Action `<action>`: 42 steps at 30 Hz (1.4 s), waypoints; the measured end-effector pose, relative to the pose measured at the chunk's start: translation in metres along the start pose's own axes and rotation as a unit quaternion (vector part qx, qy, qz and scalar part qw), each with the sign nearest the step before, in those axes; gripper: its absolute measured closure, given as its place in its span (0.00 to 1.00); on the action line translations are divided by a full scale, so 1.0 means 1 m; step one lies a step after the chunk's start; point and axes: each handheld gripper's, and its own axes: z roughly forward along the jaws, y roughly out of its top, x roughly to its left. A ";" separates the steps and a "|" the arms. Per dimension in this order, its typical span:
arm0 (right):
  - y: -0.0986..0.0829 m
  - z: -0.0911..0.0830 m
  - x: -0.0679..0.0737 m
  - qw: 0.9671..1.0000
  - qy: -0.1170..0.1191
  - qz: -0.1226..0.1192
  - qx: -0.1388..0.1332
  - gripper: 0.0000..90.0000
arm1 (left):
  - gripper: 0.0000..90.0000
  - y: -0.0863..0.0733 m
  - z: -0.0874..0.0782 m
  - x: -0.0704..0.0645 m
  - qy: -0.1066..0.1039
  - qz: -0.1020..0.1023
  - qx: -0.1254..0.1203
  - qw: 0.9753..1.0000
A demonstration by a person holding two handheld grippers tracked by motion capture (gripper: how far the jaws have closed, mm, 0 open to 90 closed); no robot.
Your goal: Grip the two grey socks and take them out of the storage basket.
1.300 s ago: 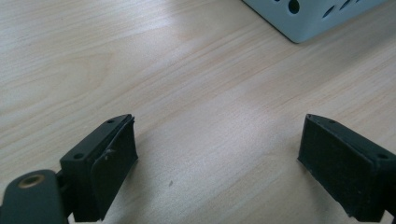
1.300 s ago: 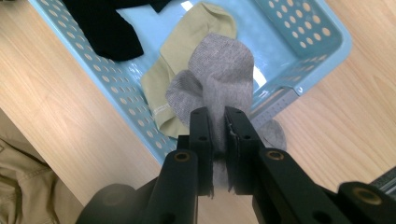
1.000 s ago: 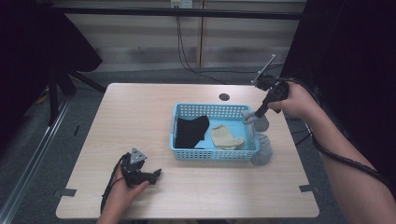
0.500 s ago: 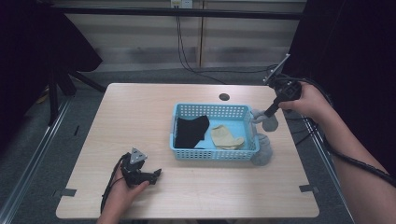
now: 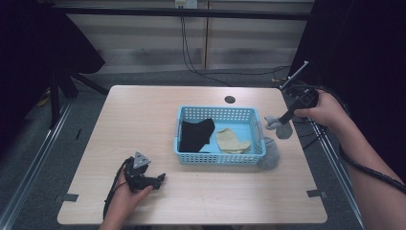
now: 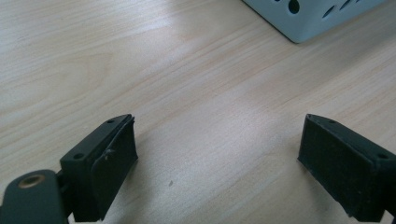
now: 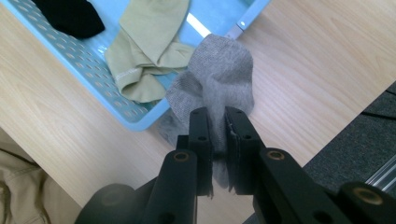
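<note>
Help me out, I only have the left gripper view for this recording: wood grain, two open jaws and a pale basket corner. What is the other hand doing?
Observer: The right gripper is shut on a grey sock, hanging beside the blue basket at its right end.
Operator: What's in the basket?
Observer: A black sock on its left side and a beige sock on its right.
Operator: Any more grey socks?
Observer: The high view shows another grey piece lying on the table against the basket's right front corner; whether it is a separate sock, I cannot tell.
Operator: Where's my left gripper?
Observer: The left gripper rests near the table's front left, empty.
</note>
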 end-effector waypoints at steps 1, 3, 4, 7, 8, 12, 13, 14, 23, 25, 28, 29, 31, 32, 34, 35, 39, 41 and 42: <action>-0.002 0.002 -0.002 1.000 0.001 0.002 0.000 0.91 | 0.12 0.000 0.000 0.000 0.000 0.001 0.000 1.000; -0.005 0.005 -0.005 1.000 0.000 0.007 0.002 0.91 | 0.12 0.000 0.000 0.000 0.000 0.000 0.000 1.000; -0.007 0.007 -0.006 1.000 -0.001 0.009 0.002 0.91 | 0.12 0.000 0.000 0.000 0.000 0.001 0.001 1.000; -0.011 0.015 -0.011 1.000 -0.003 0.017 0.004 0.91 | 0.12 0.000 0.000 0.000 0.000 0.001 0.000 1.000; -0.013 0.018 -0.012 1.000 -0.006 0.016 0.004 0.91 | 0.12 0.000 0.000 0.000 0.001 0.001 0.000 1.000; -0.018 0.037 -0.018 0.999 -0.006 0.027 0.017 0.91 | 0.12 0.000 0.000 0.000 0.001 0.001 -0.001 1.000; -0.018 0.037 -0.018 0.999 -0.006 0.027 0.017 0.91 | 0.12 0.000 0.000 0.000 0.001 0.001 -0.001 1.000; -0.018 0.040 -0.019 0.999 -0.006 0.026 0.017 0.91 | 0.12 0.000 0.000 0.000 0.001 0.001 -0.001 1.000; -0.018 0.071 -0.026 0.999 -0.015 0.040 0.017 0.91 | 0.12 0.000 0.000 0.000 0.001 0.000 -0.001 1.000; -0.018 0.074 -0.026 0.999 -0.017 0.041 0.017 0.91 | 0.12 0.000 0.000 0.000 0.001 0.000 -0.001 1.000; -0.017 0.083 -0.027 0.999 -0.020 0.043 0.011 0.91 | 0.12 0.000 0.000 0.000 0.001 0.001 0.000 1.000; -0.016 0.085 -0.027 0.999 -0.022 0.047 0.008 0.91 | 0.12 0.000 0.000 0.001 0.001 0.004 0.002 1.000; -0.016 0.089 -0.027 0.998 -0.023 0.050 0.002 0.91 | 0.12 0.000 0.000 0.000 0.001 0.003 0.001 1.000; -0.016 0.091 -0.027 0.998 -0.021 0.052 -0.002 0.91 | 0.12 0.000 0.000 0.001 0.001 0.004 0.001 1.000; -0.015 0.096 -0.026 0.998 -0.019 0.053 -0.005 0.91 | 0.12 0.000 0.000 0.001 0.001 0.004 0.002 1.000; -0.015 0.098 -0.026 0.998 -0.018 0.052 -0.004 0.91 | 0.12 0.000 0.000 0.001 0.001 0.005 0.002 1.000; -0.015 0.107 -0.021 0.999 -0.011 0.053 0.001 0.90 | 0.12 0.000 0.000 0.001 0.000 0.005 0.002 1.000; -0.016 0.112 -0.018 0.999 -0.014 0.047 0.007 0.88 | 0.12 0.000 0.000 0.001 0.001 0.005 0.002 1.000; -0.016 0.112 -0.017 0.999 -0.014 0.046 0.011 0.87 | 0.12 0.000 0.000 0.001 0.001 0.005 0.002 1.000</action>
